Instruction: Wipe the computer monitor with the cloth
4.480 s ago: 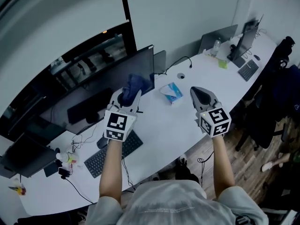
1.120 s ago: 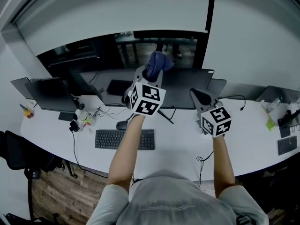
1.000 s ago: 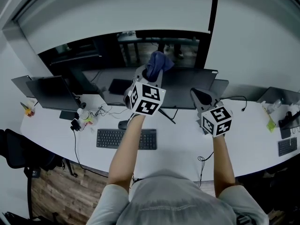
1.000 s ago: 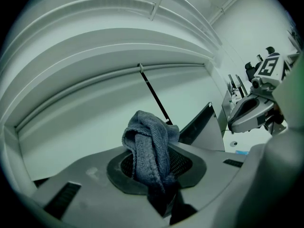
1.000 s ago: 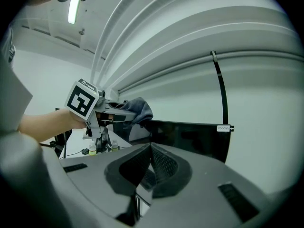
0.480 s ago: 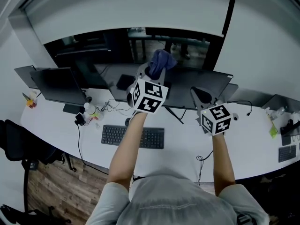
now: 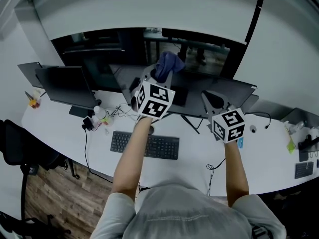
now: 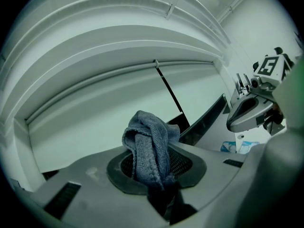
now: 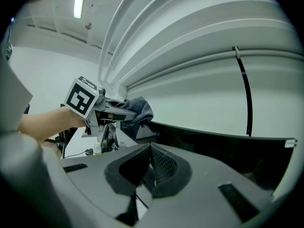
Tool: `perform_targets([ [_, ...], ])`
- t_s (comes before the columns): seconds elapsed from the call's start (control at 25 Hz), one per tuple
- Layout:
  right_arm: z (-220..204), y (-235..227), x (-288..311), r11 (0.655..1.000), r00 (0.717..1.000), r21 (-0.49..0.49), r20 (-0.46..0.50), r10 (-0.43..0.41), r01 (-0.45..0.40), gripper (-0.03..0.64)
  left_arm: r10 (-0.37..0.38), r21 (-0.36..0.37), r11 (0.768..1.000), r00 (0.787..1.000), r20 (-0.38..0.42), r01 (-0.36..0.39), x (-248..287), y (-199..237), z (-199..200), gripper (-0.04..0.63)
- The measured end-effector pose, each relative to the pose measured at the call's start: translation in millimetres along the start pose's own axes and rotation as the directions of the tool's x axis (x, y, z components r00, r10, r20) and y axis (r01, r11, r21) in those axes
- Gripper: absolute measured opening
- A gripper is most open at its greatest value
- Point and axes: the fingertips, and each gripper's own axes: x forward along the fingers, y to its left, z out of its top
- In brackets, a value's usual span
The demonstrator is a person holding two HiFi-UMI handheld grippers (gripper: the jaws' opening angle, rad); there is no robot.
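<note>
A crumpled blue cloth point(image 7: 167, 63) sticks up out of my left gripper point(image 7: 158, 74), which is shut on it. In the left gripper view the cloth point(image 8: 149, 144) fills the gap between the pads of the left gripper point(image 8: 156, 167). The wide dark monitor point(image 7: 229, 91) stands on the white desk point(image 7: 60, 133) behind both grippers. The cloth is up at the monitor's top edge, left of its middle; contact with the screen cannot be told. My right gripper point(image 7: 210, 98) hangs lower to the right, shut and empty. From the right gripper point(image 9: 149, 167) I see the monitor point(image 9: 213, 148) ahead and the cloth point(image 9: 137, 110) to its left.
A black keyboard point(image 7: 144, 145) lies under my left arm. A second monitor point(image 7: 65, 85) stands at the left, with a small bottle and cables point(image 7: 97, 116) beside it. A blue packet point(image 7: 240, 142) lies near the right gripper. A black chair point(image 7: 12, 143) is at the far left.
Since 4.5 s ago the left gripper has risen with the cloth from the monitor's end to its top edge. In the last second the view shifted; both grippers barely moved.
</note>
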Motion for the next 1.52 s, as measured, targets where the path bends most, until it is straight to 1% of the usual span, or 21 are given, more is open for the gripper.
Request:
perform_targets([
  [0.16, 3, 11, 13, 1.000, 1.000, 0.007, -0.001, 0.018, -0.018, 0.014, 0.018, 0.019, 1.000, 1.000, -0.021, -0.017, -7, 21, -11, 0.091],
  [0.48, 8, 41, 44, 0.999, 0.999, 0.025, 0.000, 0.044, -0.044, 0.015, 0.059, 0.009, 0.998, 0.997, -0.043, -0.059, -23, 68, -34, 0.090],
  [0.68, 13, 62, 62, 0.998, 0.998, 0.019, -0.001, 0.056, -0.056, 0.014, 0.074, -0.001, 0.997, 0.996, -0.044, -0.074, -33, 95, -50, 0.091],
  [0.96, 20, 84, 85, 0.999, 0.999, 0.014, 0.009, 0.038, -0.039, 0.015, 0.072, 0.008, 0.997, 0.997, -0.020, -0.071, -43, 125, -64, 0.091],
  [1.16, 18, 92, 98, 1.000, 1.000, 0.015, 0.007, 0.017, -0.017, 0.015, 0.074, -0.005, 0.997, 0.997, 0.000, -0.074, -50, 151, -77, 0.091],
  [1.32, 16, 95, 107, 1.000, 1.000, 0.024, 0.003, 0.006, -0.006, 0.015, 0.096, -0.020, 0.995, 0.995, 0.000, -0.096, -58, 173, -87, 0.091],
  [1.52, 13, 105, 119, 1.000, 1.000, 0.025, -0.002, 0.018, -0.018, 0.015, 0.135, -0.042, 0.990, 0.991, -0.002, -0.135, -70, 197, -98, 0.091],
])
